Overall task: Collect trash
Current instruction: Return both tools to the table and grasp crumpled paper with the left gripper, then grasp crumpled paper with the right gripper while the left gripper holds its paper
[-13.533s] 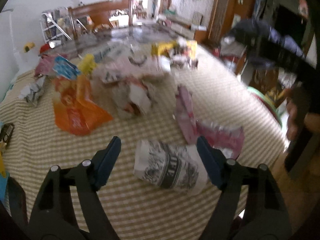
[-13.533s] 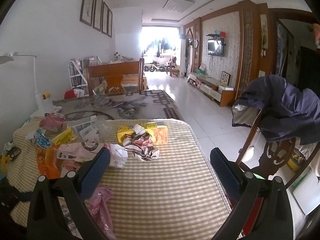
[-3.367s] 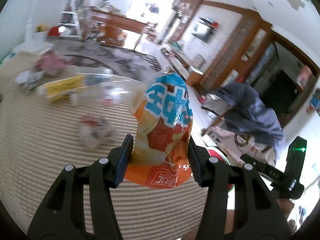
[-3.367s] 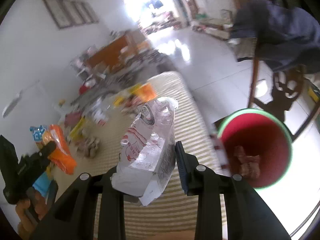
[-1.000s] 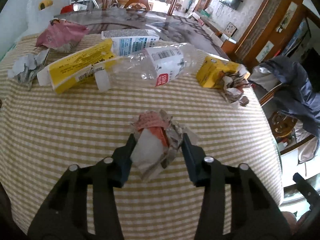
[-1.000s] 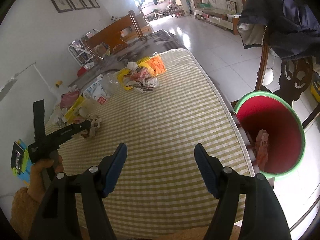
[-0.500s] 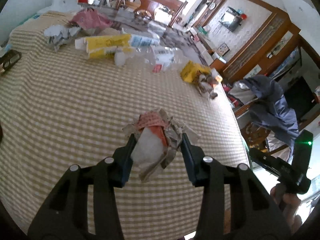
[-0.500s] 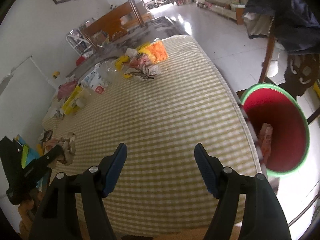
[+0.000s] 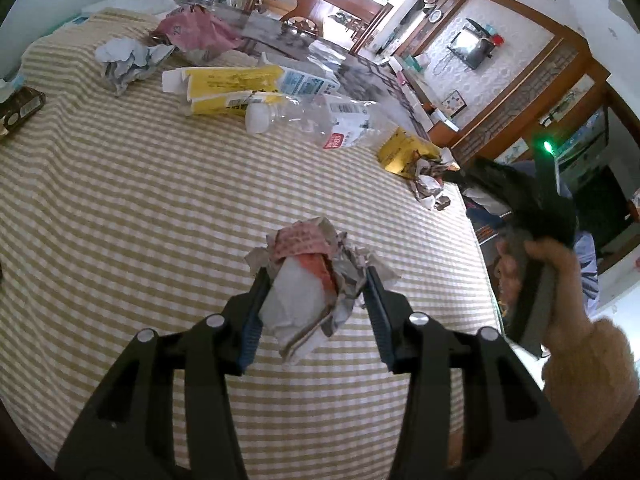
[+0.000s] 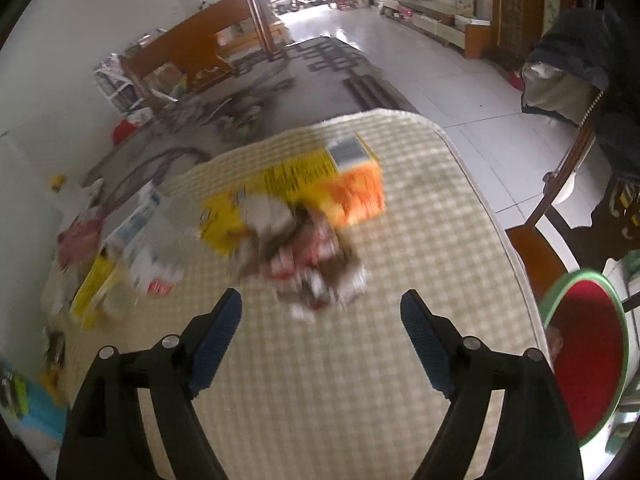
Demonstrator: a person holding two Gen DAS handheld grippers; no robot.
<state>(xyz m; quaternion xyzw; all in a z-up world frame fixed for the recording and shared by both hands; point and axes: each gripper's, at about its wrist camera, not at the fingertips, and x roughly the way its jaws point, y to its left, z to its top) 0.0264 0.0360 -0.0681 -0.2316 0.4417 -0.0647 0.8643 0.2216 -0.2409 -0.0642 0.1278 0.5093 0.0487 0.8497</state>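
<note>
A crumpled paper wad (image 9: 310, 280) is clamped between the pads of the left gripper (image 9: 316, 300), at the centre of the left wrist view and lifted clear of the checked tablecloth (image 9: 120, 220). A second ago the same wad was held low over the cloth, with the litter close behind it; now it is carried higher and the whole table is seen beneath it, so the pick-up is judged done and only the carry to the bin remains. The left jaws are easing apart a little, yet the wad is still pressed by both pads.

The right gripper (image 10: 320, 320) is empty, and its jaws are opening wide with nothing between them. A second ago it looked across bare cloth; now a second crumpled wad (image 10: 308, 264) lies just ahead of it at twelve o'clock, touching a yellow-and-orange carton (image 10: 312, 184). A new grasp is judged to be under way. That view is blurred, so finer detail cannot be told.

The red bin with a green rim (image 10: 588, 360) is seen at four o'clock in the right wrist view, beside the table's edge.

In the left wrist view, a clear plastic bottle (image 9: 320, 120) and yellow cartons (image 9: 228, 88) lie at eleven to twelve o'clock, and more crumpled paper (image 9: 124, 60) at ten. The person's right hand (image 9: 532, 272) stands at three o'clock, towards the bin's side, and could be met on the way.
</note>
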